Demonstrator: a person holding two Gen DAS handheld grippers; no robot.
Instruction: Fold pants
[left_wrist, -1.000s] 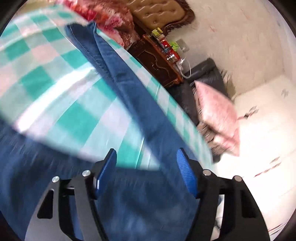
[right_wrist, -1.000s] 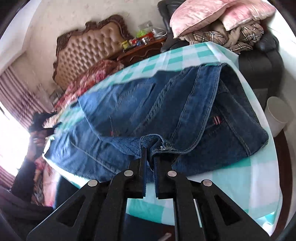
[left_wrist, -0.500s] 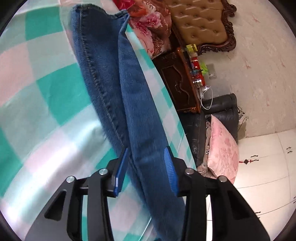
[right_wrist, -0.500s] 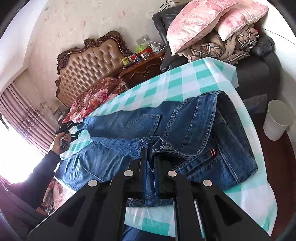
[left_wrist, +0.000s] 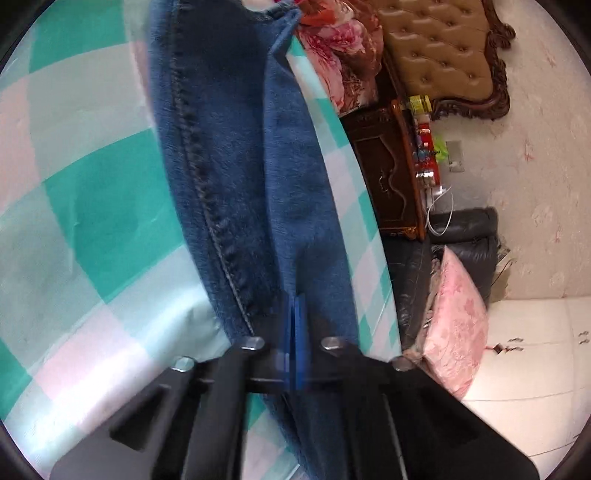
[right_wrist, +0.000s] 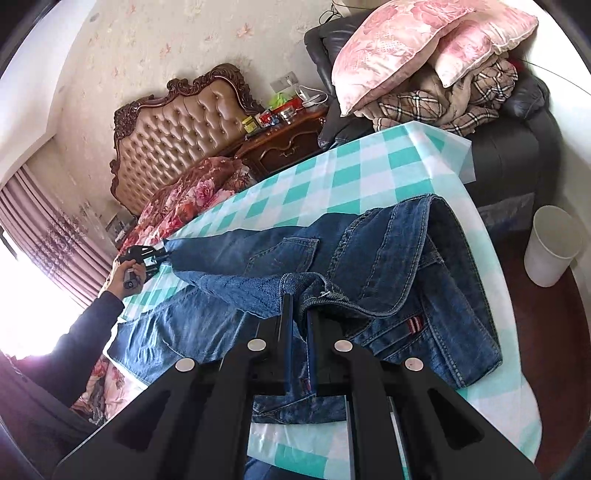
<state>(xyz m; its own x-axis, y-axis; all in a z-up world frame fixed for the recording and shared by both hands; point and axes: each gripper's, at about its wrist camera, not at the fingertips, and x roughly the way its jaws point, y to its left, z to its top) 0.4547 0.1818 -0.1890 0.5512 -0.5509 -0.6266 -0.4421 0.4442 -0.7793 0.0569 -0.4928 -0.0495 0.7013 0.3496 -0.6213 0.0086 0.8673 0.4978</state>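
The left hand-held gripper (left_wrist: 294, 325), open a second ago, has clamped onto the jeans leg (left_wrist: 236, 155) running ahead of it.

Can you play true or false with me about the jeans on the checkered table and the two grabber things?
1. The jeans lie on a green and white checked tablecloth. True.
2. The right gripper is wide open and holds nothing. False: it is shut on a bunched fold of denim.
3. The left gripper is shut on the jeans. True: its blue pads are together over a trouser leg.
4. A white bin stands on the table beside the jeans. False: it stands on the floor next to the table.
5. Pink pillows sit piled on the dark sofa. True.
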